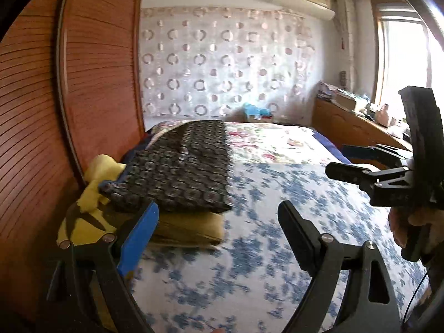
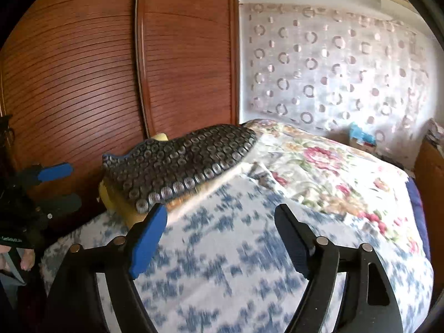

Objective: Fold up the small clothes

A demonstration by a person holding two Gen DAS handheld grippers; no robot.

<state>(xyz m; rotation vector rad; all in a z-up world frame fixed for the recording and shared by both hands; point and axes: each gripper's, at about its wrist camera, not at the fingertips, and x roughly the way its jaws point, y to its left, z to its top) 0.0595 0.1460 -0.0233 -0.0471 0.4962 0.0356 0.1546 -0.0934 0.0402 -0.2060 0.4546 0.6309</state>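
A folded dark garment with a ring pattern (image 1: 177,166) lies on top of a stack of folded yellow and khaki clothes (image 1: 191,227) at the bed's left edge, beside the wardrobe. My left gripper (image 1: 219,208) is open and holds nothing; its blue pad (image 1: 138,238) hangs just in front of the stack. In the right wrist view the same dark garment (image 2: 177,163) lies ahead and to the left. My right gripper (image 2: 222,211) is open over the bedsheet, empty. Each gripper shows in the other's view: the right gripper (image 1: 337,159) at the far right, the left gripper (image 2: 59,187) at the far left.
The bed carries a white sheet with blue flowers (image 1: 249,249) and a flowered quilt (image 2: 333,172) further back. A slatted wooden wardrobe door (image 1: 97,69) stands close on the left. A cluttered wooden dresser (image 1: 352,119) and a bright window are on the right.
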